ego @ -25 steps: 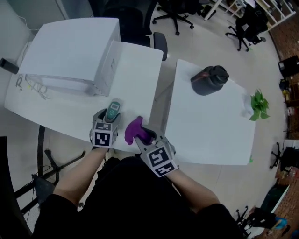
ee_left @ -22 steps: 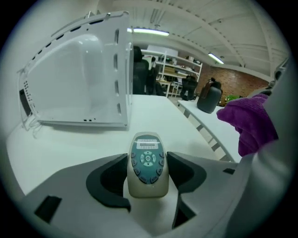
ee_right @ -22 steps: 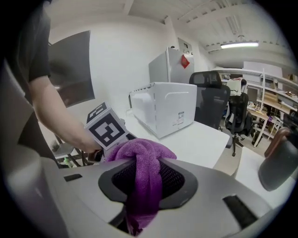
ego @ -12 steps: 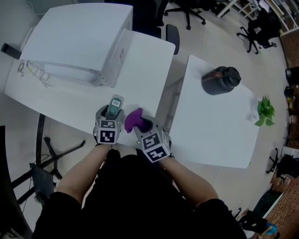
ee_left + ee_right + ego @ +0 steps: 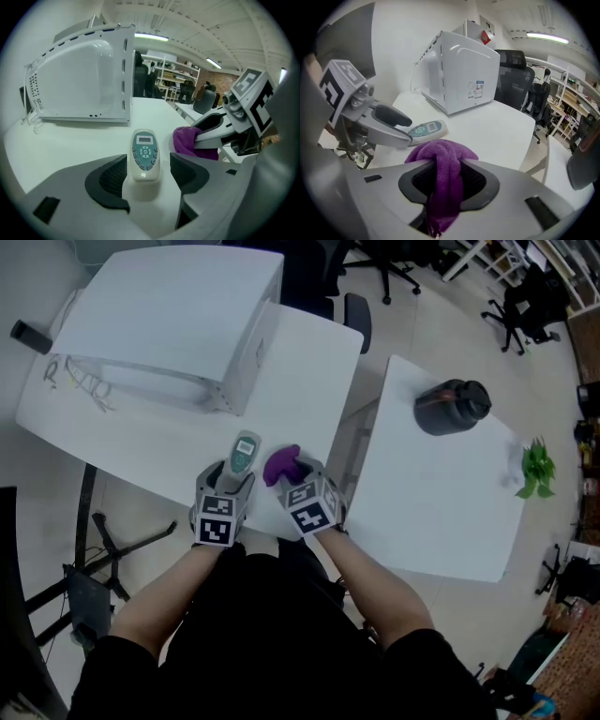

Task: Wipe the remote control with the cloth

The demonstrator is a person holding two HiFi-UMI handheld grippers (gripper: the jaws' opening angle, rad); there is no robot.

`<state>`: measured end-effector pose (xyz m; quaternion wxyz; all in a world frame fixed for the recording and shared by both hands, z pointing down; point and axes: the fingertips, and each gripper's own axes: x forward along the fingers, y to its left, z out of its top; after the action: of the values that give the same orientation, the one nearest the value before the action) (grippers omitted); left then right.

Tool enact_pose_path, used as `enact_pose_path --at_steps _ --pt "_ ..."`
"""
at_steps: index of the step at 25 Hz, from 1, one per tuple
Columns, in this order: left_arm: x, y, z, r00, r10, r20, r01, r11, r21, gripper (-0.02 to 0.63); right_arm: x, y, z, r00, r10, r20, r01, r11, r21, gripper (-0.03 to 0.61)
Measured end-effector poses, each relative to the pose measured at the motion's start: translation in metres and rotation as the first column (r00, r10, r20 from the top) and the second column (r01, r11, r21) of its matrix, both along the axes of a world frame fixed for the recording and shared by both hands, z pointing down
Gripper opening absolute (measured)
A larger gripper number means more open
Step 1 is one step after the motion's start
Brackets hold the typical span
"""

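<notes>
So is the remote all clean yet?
Not yet, it seems. Done: the purple cloth is picked up, pinched in the right gripper, whose jaws have just been opening slightly. In hand: the remote lies on the table between the jaws of the left gripper, which have just been opening and don't press it. Left: the wipe itself; the cloth hangs beside the remote, not on it.

left gripper (image 5: 232,480) at near edge of white table (image 5: 141,442), near end of remote (image 5: 244,454) between its jaws, which have just been opening. right gripper (image 5: 292,474) just right of it, purple cloth (image 5: 280,465) bunched between its jaws, also just been opening. cloth just beside remote. big white box (image 5: 159,324) far left. second table (image 5: 431,493) right, with black jug (image 5: 453,406), small plant (image 5: 536,468) at its right edge.
</notes>
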<state>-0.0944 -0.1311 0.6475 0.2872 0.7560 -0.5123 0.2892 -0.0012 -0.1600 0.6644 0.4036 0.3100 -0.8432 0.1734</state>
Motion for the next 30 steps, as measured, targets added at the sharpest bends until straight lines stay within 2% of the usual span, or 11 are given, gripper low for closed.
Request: enact_pose_path --at_steps 7,12,16,20,22,26,28,30 --pt "-0.016 0.016 -0.020 1.000 0.027 -0.011 -0.026 0.998 0.049 0.284 -0.002 0.002 0.007 0.999 0.017 -0.050 -0.017 1.000 0.007 0.190" --pt "-0.035 0.023 -0.064 0.994 0.092 -0.053 -0.082 0.982 0.169 0.284 0.005 0.017 -0.048 0.996 0.082 -0.033 -0.077 0.990 0.120 0.207" --pt "-0.045 0.031 -0.114 0.979 0.174 -0.106 -0.142 0.954 0.263 0.284 -0.006 0.037 -0.129 0.986 0.143 0.084 -0.159 0.961 0.229 0.202" --pt "-0.042 0.040 -0.162 0.958 0.261 -0.116 -0.206 0.913 0.351 0.256 -0.016 0.052 -0.197 0.959 0.170 0.228 -0.235 0.926 0.297 0.188" --pt "-0.038 0.045 -0.183 0.952 0.281 -0.117 -0.217 0.896 0.387 0.209 -0.020 0.058 -0.217 0.952 0.151 0.266 -0.233 0.921 0.311 0.153" --pt "-0.018 0.061 -0.214 0.949 0.299 -0.100 -0.226 0.867 0.443 0.167 -0.019 0.072 -0.239 0.943 0.091 0.321 -0.198 0.927 0.319 0.110" --pt "-0.008 0.068 -0.225 0.953 0.289 -0.095 -0.214 0.860 0.463 0.110 -0.016 0.077 -0.246 0.941 0.052 0.334 -0.168 0.929 0.329 0.095" --pt "0.001 0.075 -0.231 0.959 0.269 -0.089 -0.197 0.859 0.472 0.099 -0.014 0.084 -0.251 0.940 0.017 0.342 -0.140 0.930 0.341 0.085"
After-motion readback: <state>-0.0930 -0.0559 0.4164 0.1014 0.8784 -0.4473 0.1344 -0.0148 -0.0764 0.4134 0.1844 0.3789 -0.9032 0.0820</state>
